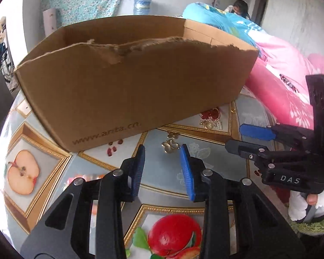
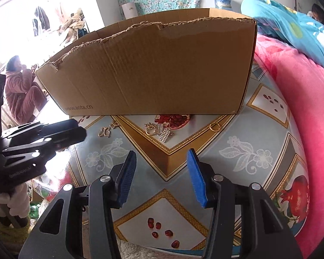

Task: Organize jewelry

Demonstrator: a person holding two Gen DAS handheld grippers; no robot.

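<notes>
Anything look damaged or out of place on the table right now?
Yes. The cardboard box has a ragged, torn top edge along its near wall. Jewelry is loose on the tablecloth in front of it: a butterfly pendant, a small heap of pieces and a lone ring.
</notes>
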